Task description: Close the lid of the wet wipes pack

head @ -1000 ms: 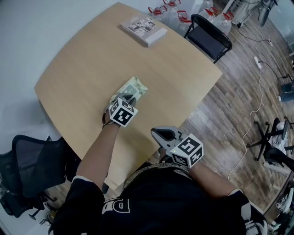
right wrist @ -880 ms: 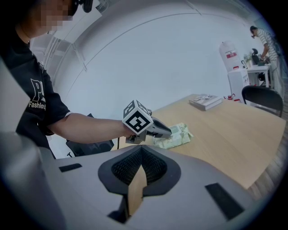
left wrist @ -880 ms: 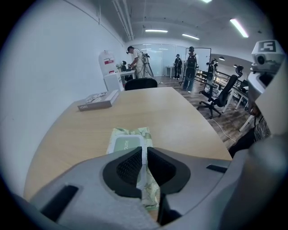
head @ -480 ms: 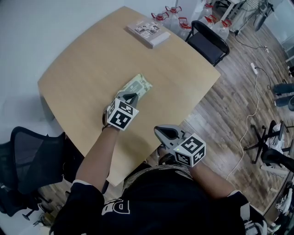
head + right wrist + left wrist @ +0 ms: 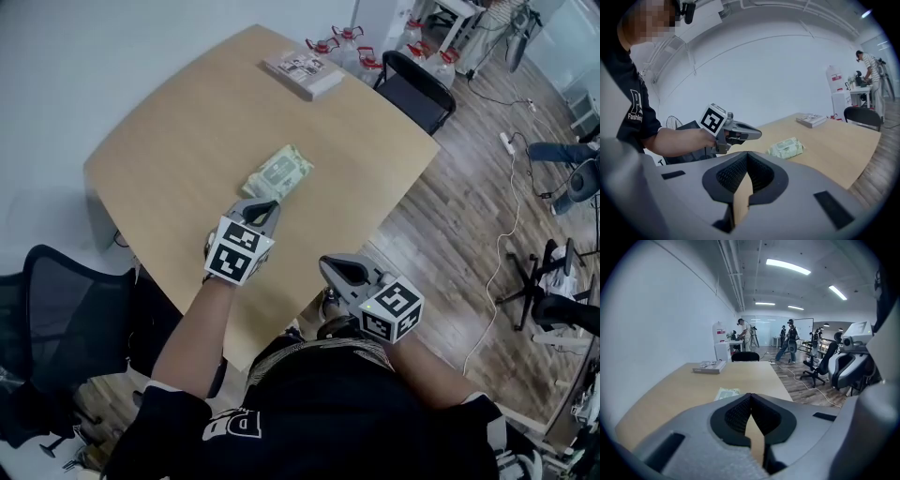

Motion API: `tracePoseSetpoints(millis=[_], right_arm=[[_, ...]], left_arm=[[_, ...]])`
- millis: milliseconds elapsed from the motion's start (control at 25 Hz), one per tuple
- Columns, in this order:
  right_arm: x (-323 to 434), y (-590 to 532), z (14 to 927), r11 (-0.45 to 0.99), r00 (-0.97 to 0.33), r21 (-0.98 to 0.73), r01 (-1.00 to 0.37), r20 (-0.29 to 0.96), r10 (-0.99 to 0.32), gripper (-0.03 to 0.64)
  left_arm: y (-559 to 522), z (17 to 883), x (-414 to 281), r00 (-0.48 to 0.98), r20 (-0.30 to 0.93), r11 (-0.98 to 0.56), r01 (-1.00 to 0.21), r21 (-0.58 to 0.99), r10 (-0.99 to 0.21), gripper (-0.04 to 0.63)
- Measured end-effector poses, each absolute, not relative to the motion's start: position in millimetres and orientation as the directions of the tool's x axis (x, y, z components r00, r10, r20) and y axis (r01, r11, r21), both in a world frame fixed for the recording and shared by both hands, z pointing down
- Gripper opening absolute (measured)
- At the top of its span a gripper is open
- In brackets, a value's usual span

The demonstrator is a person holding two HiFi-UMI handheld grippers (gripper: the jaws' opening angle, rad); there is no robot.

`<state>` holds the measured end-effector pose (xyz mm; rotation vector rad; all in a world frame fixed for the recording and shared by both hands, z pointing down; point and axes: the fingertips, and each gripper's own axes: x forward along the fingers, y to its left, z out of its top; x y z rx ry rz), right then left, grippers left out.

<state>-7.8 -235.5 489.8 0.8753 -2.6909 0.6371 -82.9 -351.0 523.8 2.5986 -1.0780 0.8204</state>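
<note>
right gripper (image 5: 327, 264) jaws together, empty, near body off table (image 5: 178, 122) edge | left gripper (image 5: 264, 208) jaws together, empty, now lifted back off wet wipes pack (image 5: 278, 172) | pack lies free mid-table, lid looks flat, so closing probably done
</note>
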Motion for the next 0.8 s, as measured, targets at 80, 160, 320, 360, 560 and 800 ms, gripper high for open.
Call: tracePoseSetpoints(millis=[80,160,320,360,560,800], right_arm=[[-7.8,-229.0,487.2,0.717,-0.782,-0.322,-0.618,0.346,-0.519,0.005],[-9.4,-222.7,484.0,0.712,-0.774,-0.313,-0.629,0.339,-0.535,0.005],[-16.6,-210.9,476.8,0.706,-0.763,-0.297,-0.643,0.328,-0.557,0.005],[-18.0,-207.9,475.1,0.705,-0.760,-0.292,-0.646,0.328,-0.561,0.005],[-22.8,-191.4,466.0,0.709,-0.756,-0.272,-0.651,0.325,-0.569,0.005],[-19.4,-185.7,454.6,0.724,-0.771,-0.272,-0.634,0.292,-0.566,0.005]], left_arm=[[-335.9,516.0,-86.4,0.594,0.544,-0.706,-0.709,0.006,-0.592,0.018],[-319.5,507.3,-89.5,0.612,0.523,-0.704,-0.710,0.030,-0.594,0.018],[-286.3,487.3,-95.4,0.643,0.476,-0.706,-0.705,0.065,-0.599,0.018],[-278.2,482.6,-96.7,0.650,0.463,-0.704,-0.706,0.077,-0.602,0.018],[-239.9,464.3,-105.9,0.668,0.403,-0.672,-0.724,0.157,-0.626,0.018],[-197.8,456.2,-102.9,0.668,0.380,-0.649,-0.734,0.198,-0.640,0.018]])
